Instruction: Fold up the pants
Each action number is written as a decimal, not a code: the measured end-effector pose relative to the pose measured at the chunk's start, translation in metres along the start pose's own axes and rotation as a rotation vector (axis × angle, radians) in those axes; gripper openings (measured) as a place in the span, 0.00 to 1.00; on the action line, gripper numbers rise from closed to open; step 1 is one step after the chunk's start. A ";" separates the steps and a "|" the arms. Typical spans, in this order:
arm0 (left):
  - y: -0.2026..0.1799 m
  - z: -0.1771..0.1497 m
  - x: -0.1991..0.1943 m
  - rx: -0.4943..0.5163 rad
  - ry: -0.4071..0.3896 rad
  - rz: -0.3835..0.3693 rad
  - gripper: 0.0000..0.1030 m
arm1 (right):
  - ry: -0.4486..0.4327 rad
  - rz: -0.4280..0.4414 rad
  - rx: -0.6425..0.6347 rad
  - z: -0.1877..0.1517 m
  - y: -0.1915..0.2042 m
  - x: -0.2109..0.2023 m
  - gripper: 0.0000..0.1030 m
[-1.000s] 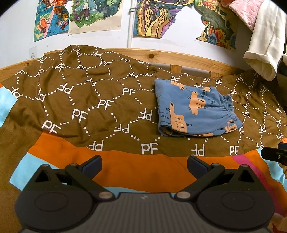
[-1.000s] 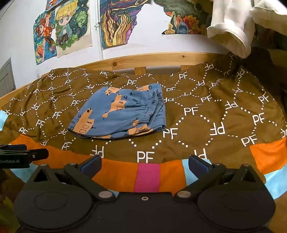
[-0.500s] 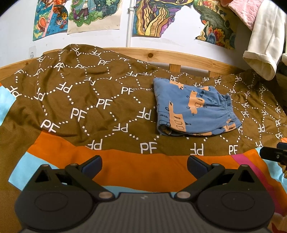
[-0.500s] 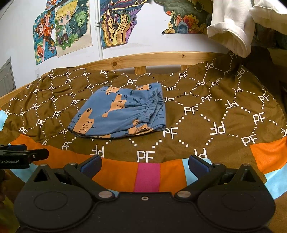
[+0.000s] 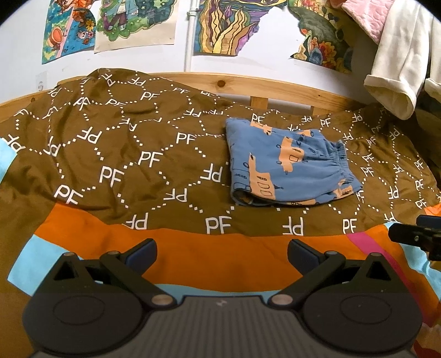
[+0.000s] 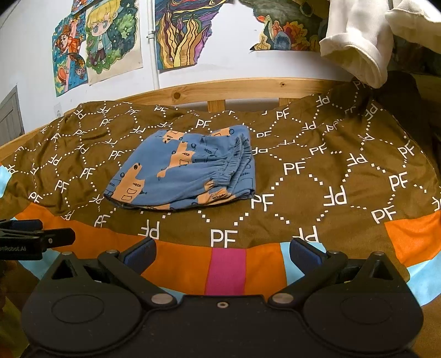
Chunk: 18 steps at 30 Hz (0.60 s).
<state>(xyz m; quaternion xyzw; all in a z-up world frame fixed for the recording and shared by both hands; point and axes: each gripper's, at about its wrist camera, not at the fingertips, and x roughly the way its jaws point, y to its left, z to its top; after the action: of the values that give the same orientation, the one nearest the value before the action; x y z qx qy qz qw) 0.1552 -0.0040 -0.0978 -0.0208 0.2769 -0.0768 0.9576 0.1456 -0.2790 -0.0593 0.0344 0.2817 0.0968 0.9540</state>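
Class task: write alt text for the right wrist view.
Folded blue pants with orange prints lie on a brown "PF" patterned blanket. The open right gripper hovers empty in front; the left gripper shows at the left edge.

- Drawings [image 5: 115, 24] on the wall: tops cut off by the upper edge in both views.
- White garment [image 6: 355, 41], hanging upper right: top out of view; what it hangs from not visible.
- Pink quilted fabric [image 5: 363, 16]: only a corner shows.
- Folded pants [image 6: 187, 170]: inner layers hidden; leg ends not discernible.
- Bedspread [image 5: 115, 154]: covers the mattress; near edge hidden behind the gripper bodies.
- Wooden bed rail [image 6: 248, 91]: lower part hidden by the bedspread.
- Lettering on the left gripper [image 6: 37, 239]: partly cut off, blurred.
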 end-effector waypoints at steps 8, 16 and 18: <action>0.000 0.000 -0.001 0.001 0.010 -0.003 1.00 | 0.005 0.000 -0.007 0.000 0.001 0.000 0.99; 0.000 0.001 -0.002 0.007 0.012 0.016 1.00 | 0.006 0.005 -0.011 0.001 0.000 0.001 0.99; 0.000 0.001 -0.002 0.012 0.011 0.020 1.00 | 0.007 0.004 -0.010 0.000 0.001 0.001 0.99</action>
<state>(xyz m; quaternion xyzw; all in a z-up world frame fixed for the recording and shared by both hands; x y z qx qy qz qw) 0.1534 -0.0039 -0.0960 -0.0118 0.2820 -0.0690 0.9569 0.1463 -0.2781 -0.0593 0.0298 0.2847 0.1003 0.9529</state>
